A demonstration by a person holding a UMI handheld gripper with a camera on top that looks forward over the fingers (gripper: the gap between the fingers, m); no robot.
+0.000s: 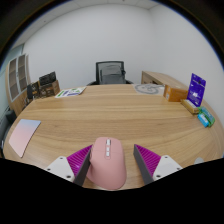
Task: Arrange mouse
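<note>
A pink computer mouse [107, 166] lies on the wooden table [110, 115], its nose pointing away from me. My gripper [112, 152] is open with the mouse standing between its fingers. The left finger with its magenta pad [78, 160] is close against the mouse's side. The right finger [148, 158] stands apart from it, with a strip of bare wood showing in the gap. The mouse's near end is hidden below the fingers.
A light blue sheet [22, 135] lies at the table's left edge. Papers [70, 92] and a black box [47, 83] sit far left. A purple box [197, 88], a teal object [205, 118] and a white coil [150, 89] stand right. An office chair [112, 72] is beyond the table.
</note>
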